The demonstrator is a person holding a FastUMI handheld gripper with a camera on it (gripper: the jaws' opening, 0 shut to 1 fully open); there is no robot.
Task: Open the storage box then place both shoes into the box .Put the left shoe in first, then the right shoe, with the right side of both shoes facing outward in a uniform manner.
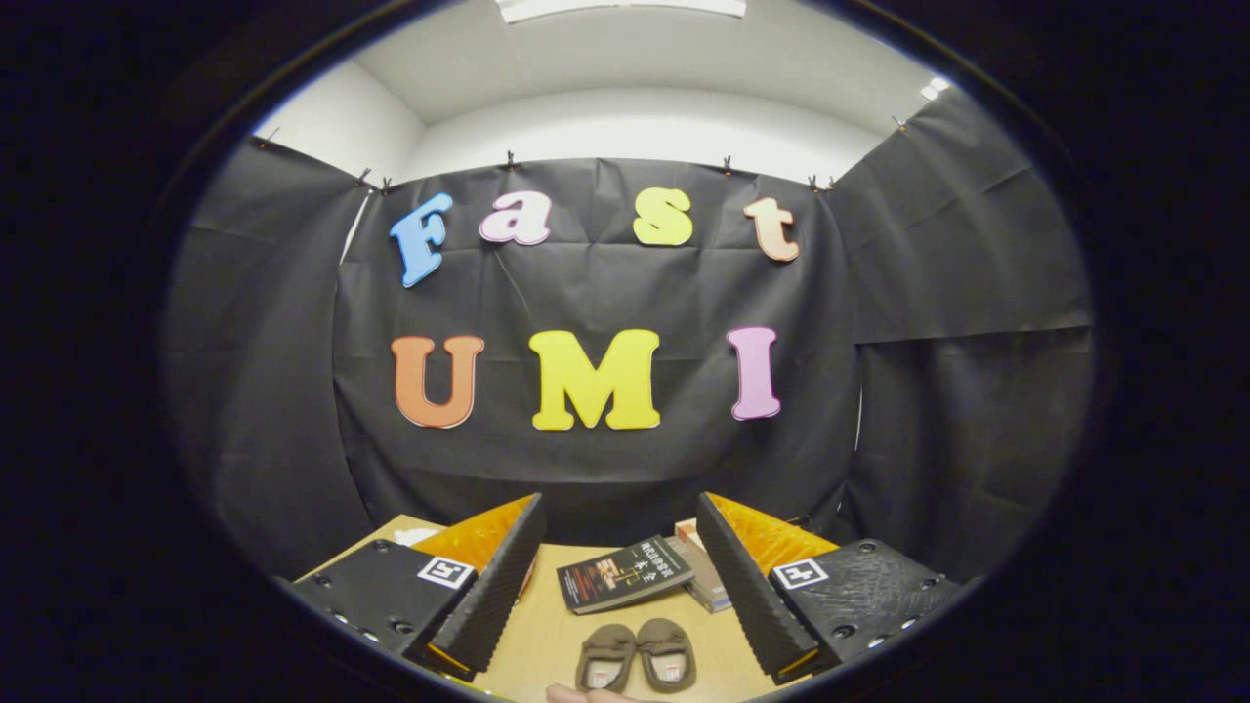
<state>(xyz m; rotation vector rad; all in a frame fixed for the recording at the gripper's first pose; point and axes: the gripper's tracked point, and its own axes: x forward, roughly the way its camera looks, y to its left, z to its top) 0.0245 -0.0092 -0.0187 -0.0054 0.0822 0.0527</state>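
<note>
Two small brown shoes (635, 656) lie side by side on the wooden table (547, 635), toes pointing away, low between my two fingers. My gripper (620, 532) is open, held above the table, with nothing between its ribbed black pads (488, 596). The left finger and the right finger (747, 586) flank the shoes without touching them. A fingertip of a person's hand (586, 695) shows just below the shoes.
A dark book (625, 574) lies on the table just beyond the shoes, partly overlapping a stack of other books (705, 576) beside the right finger. The black cloth wall (605, 469) stands close behind the table's far edge.
</note>
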